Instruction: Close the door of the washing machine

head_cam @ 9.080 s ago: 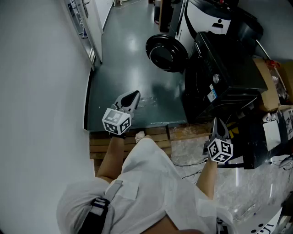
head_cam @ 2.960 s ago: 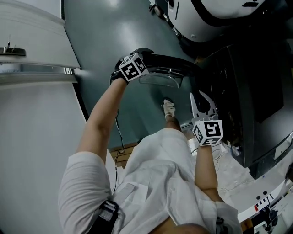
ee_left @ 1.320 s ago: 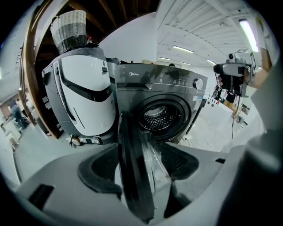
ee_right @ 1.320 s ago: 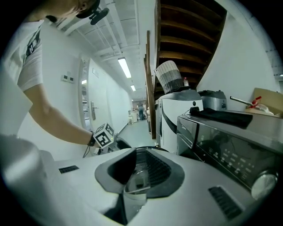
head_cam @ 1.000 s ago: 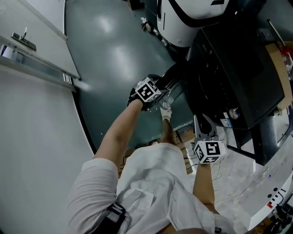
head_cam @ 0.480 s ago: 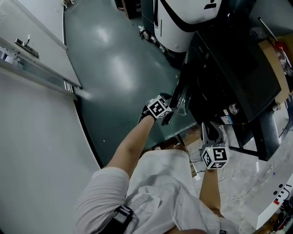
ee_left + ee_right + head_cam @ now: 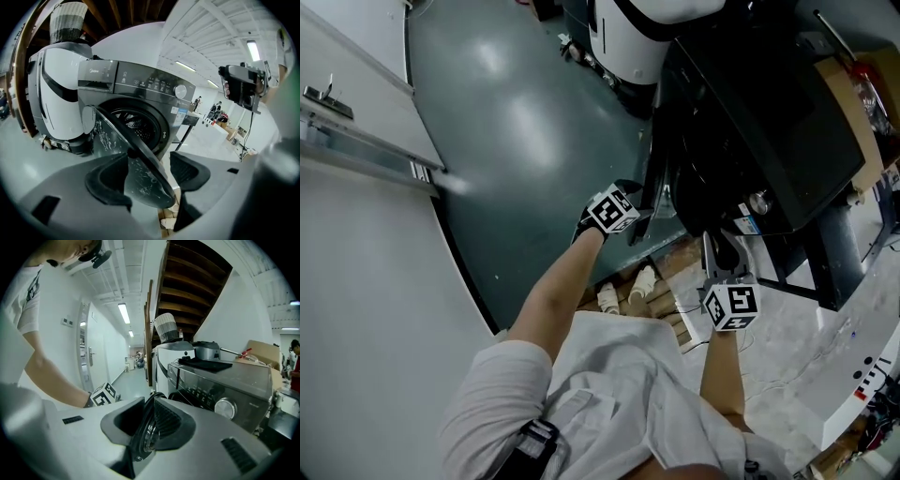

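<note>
The dark grey washing machine [image 7: 750, 122] stands on a pallet, its round glass door [image 7: 653, 192] swung most of the way toward the drum opening. My left gripper [image 7: 639, 217] is at the door's free edge. In the left gripper view the door [image 7: 136, 159] runs edge-on between the jaws of the left gripper [image 7: 147, 180], which stand wide apart. My right gripper [image 7: 719, 246] hangs low in front of the machine, apart from the door, holding nothing. In the right gripper view only a narrow gap shows between the jaws of the right gripper [image 7: 149, 409], with the door [image 7: 145, 437] beyond.
A white rounded appliance [image 7: 623, 37] stands beside the machine. The wooden pallet [image 7: 675, 300] lies at the person's feet [image 7: 628, 286]. A white wall with a metal rail [image 7: 356, 141] borders the grey floor [image 7: 534, 141] at left. A cardboard box [image 7: 853, 84] sits behind the machine.
The door has swung further toward the machine, and my left gripper has gone with it. The right gripper has hardly moved. The person's feet have shifted on the pallet.
</note>
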Demonstrator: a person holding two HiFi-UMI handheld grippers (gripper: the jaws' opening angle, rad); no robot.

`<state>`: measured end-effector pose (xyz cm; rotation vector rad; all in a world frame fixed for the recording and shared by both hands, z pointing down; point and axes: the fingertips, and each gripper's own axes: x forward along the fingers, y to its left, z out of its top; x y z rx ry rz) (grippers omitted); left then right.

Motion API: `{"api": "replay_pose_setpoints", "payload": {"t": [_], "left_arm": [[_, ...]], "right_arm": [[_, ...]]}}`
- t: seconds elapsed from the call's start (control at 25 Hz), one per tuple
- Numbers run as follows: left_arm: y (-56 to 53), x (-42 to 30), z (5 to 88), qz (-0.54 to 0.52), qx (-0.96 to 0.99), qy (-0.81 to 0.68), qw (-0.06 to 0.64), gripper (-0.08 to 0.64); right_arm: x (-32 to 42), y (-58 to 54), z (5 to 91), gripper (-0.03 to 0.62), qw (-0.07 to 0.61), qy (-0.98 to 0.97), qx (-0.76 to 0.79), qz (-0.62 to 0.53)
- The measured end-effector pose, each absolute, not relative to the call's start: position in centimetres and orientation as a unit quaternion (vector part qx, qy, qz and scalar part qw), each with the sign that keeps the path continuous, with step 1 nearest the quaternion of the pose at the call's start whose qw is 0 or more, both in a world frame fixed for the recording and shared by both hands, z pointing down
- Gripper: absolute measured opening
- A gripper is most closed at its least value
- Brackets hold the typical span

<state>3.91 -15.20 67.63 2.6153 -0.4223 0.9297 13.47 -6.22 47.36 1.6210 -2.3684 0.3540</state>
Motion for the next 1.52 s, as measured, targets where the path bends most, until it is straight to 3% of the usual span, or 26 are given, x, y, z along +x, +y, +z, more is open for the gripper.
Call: {"api": "replay_pose_setpoints", "payload": {"t": [0.64,1.52], "left_arm": [[-14.2,8.7,67.3,0.307,0.917,-0.144,0.208,0.277],[-17.2,19.5,67.2,0.265,0.922,-0.136,0.246,0.145]], "right_arm": [[20.5,-9.3,45.5,0.081,0.111,-0.805,0.571,0.117],[26.2,-11.9,46.7,0.081,0.111,-0.796,0.582,0.127]]}}
